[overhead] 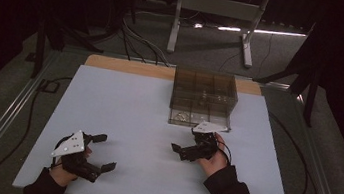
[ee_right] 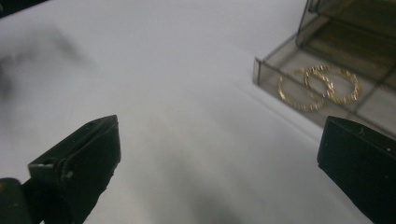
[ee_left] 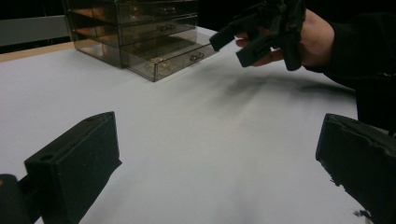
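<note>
No lettering, label, brand mark or number can be read anywhere: not on the smoky clear drawer box (overhead: 203, 98), not on the white counter (overhead: 127, 116), and not on the grey plate of either gripper.

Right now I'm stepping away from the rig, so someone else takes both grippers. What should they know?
Left gripper: open, holding nothing, near the table's front left.
Right gripper: open, holding nothing, just in front of the drawer box.
Bottom drawer is pulled out; two gold hoops lie overlapping in one compartment.
Done: drawer open.
Left: probably lifting out the hoops; nothing has been gripped yet.
</note>
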A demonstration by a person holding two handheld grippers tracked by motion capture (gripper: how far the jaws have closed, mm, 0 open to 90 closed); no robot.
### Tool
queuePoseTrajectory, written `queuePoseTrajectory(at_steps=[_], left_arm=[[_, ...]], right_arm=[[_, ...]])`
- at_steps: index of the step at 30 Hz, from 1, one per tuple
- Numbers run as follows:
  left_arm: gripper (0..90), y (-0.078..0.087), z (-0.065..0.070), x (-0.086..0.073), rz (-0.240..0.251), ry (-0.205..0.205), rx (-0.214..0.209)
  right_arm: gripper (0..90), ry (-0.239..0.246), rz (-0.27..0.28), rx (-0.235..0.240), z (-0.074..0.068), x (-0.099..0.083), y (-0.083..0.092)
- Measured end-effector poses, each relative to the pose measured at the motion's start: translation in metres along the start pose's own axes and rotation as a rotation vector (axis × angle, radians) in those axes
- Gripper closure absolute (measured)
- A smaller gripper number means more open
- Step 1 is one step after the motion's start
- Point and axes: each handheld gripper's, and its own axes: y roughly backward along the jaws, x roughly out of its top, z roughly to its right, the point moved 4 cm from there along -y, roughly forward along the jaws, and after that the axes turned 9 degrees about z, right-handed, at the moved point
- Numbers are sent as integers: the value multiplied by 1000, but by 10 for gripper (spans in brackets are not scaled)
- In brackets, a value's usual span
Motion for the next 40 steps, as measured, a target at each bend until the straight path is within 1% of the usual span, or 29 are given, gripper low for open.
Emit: queuePoseTrajectory(at_steps=[6, 7, 9, 10, 16, 20, 23, 26, 28, 31, 33, 35, 40], left_arm=[[5, 1, 0, 0, -1, -2, -1], [6, 1, 0, 0, -1, -1, -1], [5, 1, 0, 0, -2, -2, 0], [5, 1, 0, 0, -2, -1, 0], [5, 1, 0, 0, -2, -3, 0], [5, 0, 1, 0, -3, -3, 0], [6, 0, 1, 0, -3, -3, -1], [5, 0, 1, 0, -3, -3, -1], [5, 0, 1, 0, -4, -2, -1], [5, 0, 1, 0, -4, -1, -1], [5, 0, 1, 0, -5, -1, -1], [5, -1, 1, -1, -6, -2, -4], [6, -2, 1, -1, -8, -4, -4]], right_arm=[[0, -9, -18, -6, 1, -18, 15], [0, -15, -13, 0, 0, -20, 18], [0, -16, -11, -6, 1, -23, 25], [0, -20, -1, 0, 1, -24, 29], [0, -24, 13, -12, 3, -33, 50], [0, -19, 21, -36, 4, -41, 63], [0, -6, 14, -61, 7, -46, 73], [0, -20, 31, -86, 9, -49, 86], [0, -29, 49, -91, 12, -52, 95], [0, -36, 62, -100, 15, -57, 105], [0, -43, 60, -106, 17, -58, 107], [0, -62, 67, -111, 21, -63, 113], [0, -56, 68, -119, 24, -65, 115]])
